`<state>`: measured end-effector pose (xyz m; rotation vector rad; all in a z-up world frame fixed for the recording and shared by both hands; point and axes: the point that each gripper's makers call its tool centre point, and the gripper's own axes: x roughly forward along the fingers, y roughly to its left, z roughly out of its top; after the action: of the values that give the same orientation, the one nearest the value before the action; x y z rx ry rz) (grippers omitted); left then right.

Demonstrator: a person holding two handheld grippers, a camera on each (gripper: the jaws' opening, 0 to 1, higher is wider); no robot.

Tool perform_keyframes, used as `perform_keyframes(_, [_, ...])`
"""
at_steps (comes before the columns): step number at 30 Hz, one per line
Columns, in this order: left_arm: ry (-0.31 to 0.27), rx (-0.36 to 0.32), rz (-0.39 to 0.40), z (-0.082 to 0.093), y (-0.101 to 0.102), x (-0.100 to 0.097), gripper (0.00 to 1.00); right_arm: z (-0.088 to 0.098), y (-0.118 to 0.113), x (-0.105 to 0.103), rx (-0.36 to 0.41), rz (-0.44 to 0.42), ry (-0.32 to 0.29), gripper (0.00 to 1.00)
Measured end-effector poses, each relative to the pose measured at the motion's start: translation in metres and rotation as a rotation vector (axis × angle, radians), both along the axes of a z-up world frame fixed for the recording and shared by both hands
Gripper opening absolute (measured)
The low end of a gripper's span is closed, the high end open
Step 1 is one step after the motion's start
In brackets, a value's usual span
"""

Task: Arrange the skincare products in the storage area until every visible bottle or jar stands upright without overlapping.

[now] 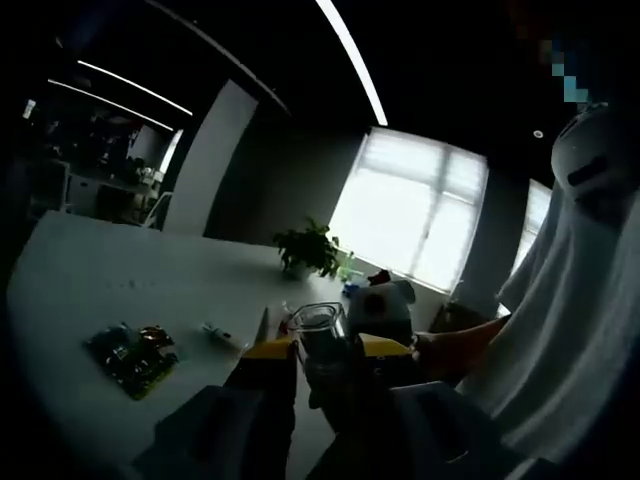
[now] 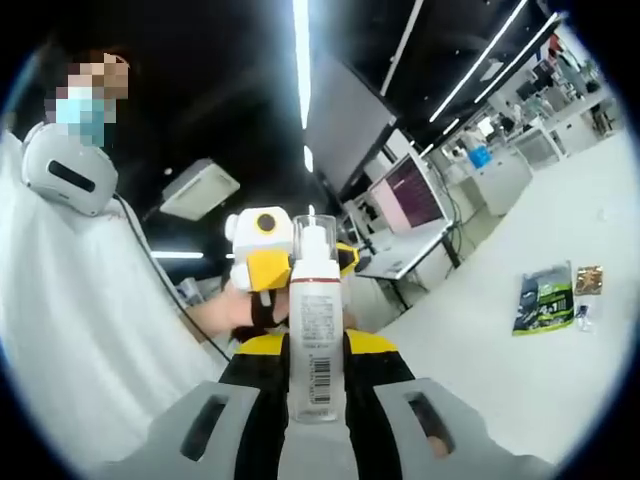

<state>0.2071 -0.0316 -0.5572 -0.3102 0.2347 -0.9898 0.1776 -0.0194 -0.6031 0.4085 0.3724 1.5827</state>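
Both grippers are loaded and held up off the table, facing each other. In the left gripper view the left gripper [image 1: 325, 365] is clamped on a small dark jar [image 1: 322, 345] with a clear cap, pinched between the yellow-tipped jaws; the view is dim, so the jar's lower half is hard to read. Beyond it the white table [image 1: 90, 290] carries a snack packet [image 1: 132, 358], a thin tube [image 1: 222, 336] lying flat, and a potted plant [image 1: 308, 250] near the window. The right gripper [image 1: 385, 305] shows past the jar, with the person's hand [image 1: 470, 345] behind it.

In the right gripper view the right gripper [image 2: 318, 350] is closed on a white bottle [image 2: 315, 320] with a barcode label, lying along the jaws with its clear cap pointing away from the camera. Other packets [image 2: 548, 297] lie well off on the table.

Neither product is yet in place, so the step in hand is probably carrying them to the storage spot. To do it well, each should be turned base-down before lowering, brought down until the base sits flat on the table, and set with a gap from its neighbour. The bottle is tall and narrow, so it likely tips easily: the jaws should part slowly and draw straight back without brushing it.
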Motion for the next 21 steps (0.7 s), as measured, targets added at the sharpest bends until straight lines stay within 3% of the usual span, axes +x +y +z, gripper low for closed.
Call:
perform_keyframes(2, [-0.015,0.054,0.007,-0.003,-0.001,0.002,0.16,-0.004,0.000,0.005,-0.073,-0.045,-0.061,0.21])
perform_keyframes(4, [-0.070,0.102,-0.006,0.000,-0.006,0.002,0.15,-0.012,-0.001,0.011,-0.170,-0.097,-0.141,0.23])
perform_keyframes(5, [-0.058,0.120,-0.017,-0.002,-0.009,-0.001,0.14,-0.013,-0.001,0.012,-0.199,-0.111,-0.155,0.25])
perform_keyframes(6, [-0.121,0.176,-0.011,-0.002,-0.009,0.004,0.14,-0.015,-0.001,0.012,-0.237,-0.133,-0.162,0.28])
perform_keyframes(7, [-0.117,0.191,-0.028,-0.005,-0.012,0.002,0.14,-0.014,-0.002,0.012,-0.246,-0.140,-0.180,0.31])
perform_keyframes(10, [-0.116,0.182,-0.056,-0.007,-0.018,0.001,0.14,-0.011,-0.004,0.015,-0.248,-0.189,-0.201,0.30])
perform_keyframes(12, [-0.119,0.178,-0.059,-0.009,-0.020,0.001,0.14,-0.015,-0.009,0.022,-0.307,-0.251,-0.246,0.30])
perform_keyframes(14, [-0.127,0.182,-0.058,-0.010,-0.020,0.003,0.14,-0.018,-0.013,0.023,-0.352,-0.309,-0.203,0.32])
perform_keyframes(17, [-0.179,0.183,-0.062,-0.004,-0.025,0.001,0.14,-0.015,-0.021,0.026,-0.380,-0.411,-0.244,0.31])
perform_keyframes(21, [-0.228,0.175,-0.124,0.000,-0.035,-0.006,0.14,-0.015,-0.026,0.016,-0.399,-0.421,-0.290,0.27])
